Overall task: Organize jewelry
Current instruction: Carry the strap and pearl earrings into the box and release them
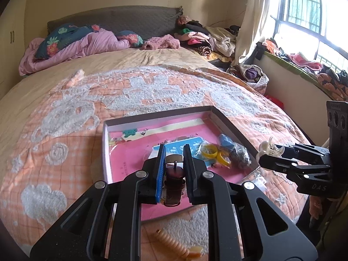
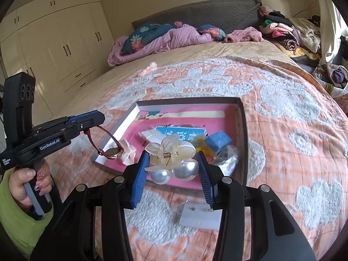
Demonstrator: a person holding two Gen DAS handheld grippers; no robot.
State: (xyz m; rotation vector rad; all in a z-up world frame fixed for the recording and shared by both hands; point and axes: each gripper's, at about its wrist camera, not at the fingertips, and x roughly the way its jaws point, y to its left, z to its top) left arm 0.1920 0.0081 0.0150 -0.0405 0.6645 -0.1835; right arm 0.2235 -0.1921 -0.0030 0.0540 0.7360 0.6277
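Observation:
My left gripper (image 1: 174, 152) is shut on a dark red strap watch (image 1: 174, 180); its rose-gold face (image 2: 113, 152) hangs over the near left corner of the shallow pink-lined box (image 1: 156, 116). My right gripper (image 2: 173, 159) is shut on a cream flower hair clip with two pearls (image 2: 171, 158), held above the box's near edge; the clip shows in the left wrist view (image 1: 269, 149) at the box's right side. In the box lie a blue card (image 2: 180, 133), yellow rings (image 1: 209, 152), a blue cube (image 2: 218, 140) and a clear bag (image 1: 240, 154).
The box sits on an orange and white bedspread (image 2: 282, 130). A white earring card (image 2: 202, 215) lies in front of the box. An orange spiral hair tie (image 1: 174, 243) lies near me. Pillows and clothes pile at the bed head (image 2: 174, 34).

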